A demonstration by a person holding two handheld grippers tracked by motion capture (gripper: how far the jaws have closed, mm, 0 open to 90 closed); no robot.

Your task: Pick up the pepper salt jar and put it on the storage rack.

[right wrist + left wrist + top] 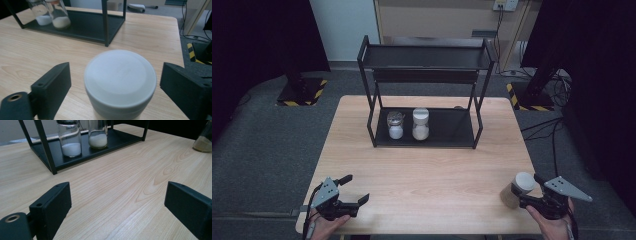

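Your table [427, 170] carries a rack [424, 95] with two jars [408, 125] already on its bottom shelf (left end). The third jar [517, 189] stands at the near right edge, between your right gripper [532, 196]'s spread jaws, ungrasped. Your left gripper [354, 189] gapes, idle. Gripping and shelving remain.

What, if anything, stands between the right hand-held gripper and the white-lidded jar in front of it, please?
Nothing visible does. The jar already sits between the open jaws of the right hand-held gripper, with a bare gap on each side and only the wooden table around it.
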